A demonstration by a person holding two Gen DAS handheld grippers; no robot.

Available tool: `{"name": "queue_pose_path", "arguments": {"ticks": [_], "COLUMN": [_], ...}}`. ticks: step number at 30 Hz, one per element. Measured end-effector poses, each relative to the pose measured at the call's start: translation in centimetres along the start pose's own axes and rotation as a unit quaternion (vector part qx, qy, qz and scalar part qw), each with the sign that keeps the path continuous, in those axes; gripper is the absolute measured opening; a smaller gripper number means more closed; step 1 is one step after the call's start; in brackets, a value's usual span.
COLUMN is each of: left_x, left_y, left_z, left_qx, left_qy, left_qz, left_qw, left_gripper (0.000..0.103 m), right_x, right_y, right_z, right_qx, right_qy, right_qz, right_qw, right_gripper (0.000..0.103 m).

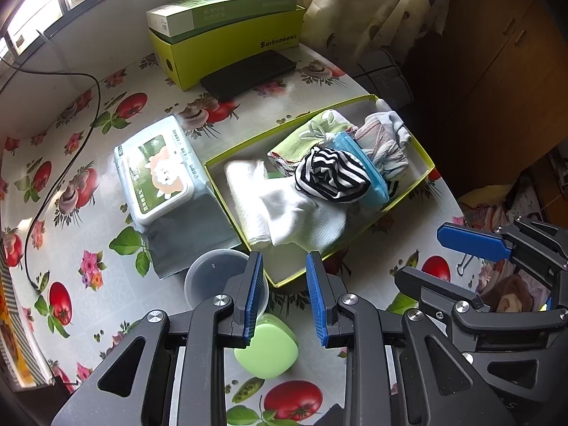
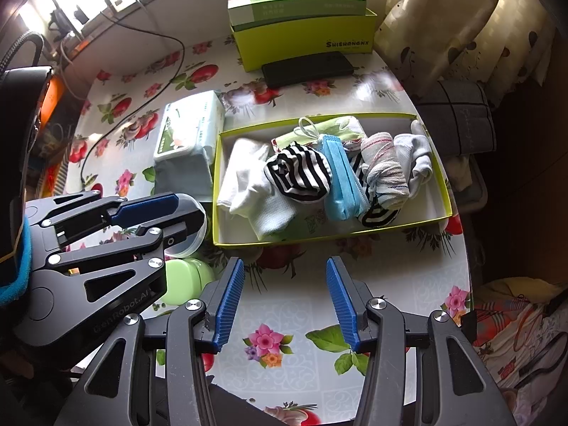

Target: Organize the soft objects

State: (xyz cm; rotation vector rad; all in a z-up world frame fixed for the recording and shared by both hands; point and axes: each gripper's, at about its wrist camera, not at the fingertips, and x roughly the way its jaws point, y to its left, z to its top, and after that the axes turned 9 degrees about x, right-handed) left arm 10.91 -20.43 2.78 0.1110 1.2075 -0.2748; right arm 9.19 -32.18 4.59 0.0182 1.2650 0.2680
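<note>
both grippers hung over the flowered tablecloth short of the shallow box, left gripper and right gripper each with jaws spread and empty, while the white cloth, striped sock and blue mask lay inside the box.

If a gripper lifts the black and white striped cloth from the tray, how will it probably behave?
The striped cloth lies crumpled and folded on itself, so it will probably sag and unfold when lifted. It looks thin, so likely light. It rests partly on the white cloth and against the blue mask, so it may drag them slightly.
</note>
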Motion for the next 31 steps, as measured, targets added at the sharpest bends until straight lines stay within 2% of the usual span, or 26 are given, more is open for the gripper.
{"name": "queue_pose_path", "arguments": {"ticks": [31], "left_x": [-0.03], "left_y": [-0.11], "left_z": [0.12], "left_qx": [0.003], "left_qy": [-0.005], "left_qz": [0.002], "left_qw": [1.0], "left_gripper": [0.026], "right_x": [0.13], "right_y": [0.02], "right_z": [-0.08], "right_qx": [0.0], "right_qy": [0.001], "right_qz": [-0.001], "right_qw": [1.0], "right_gripper": [0.049]}}
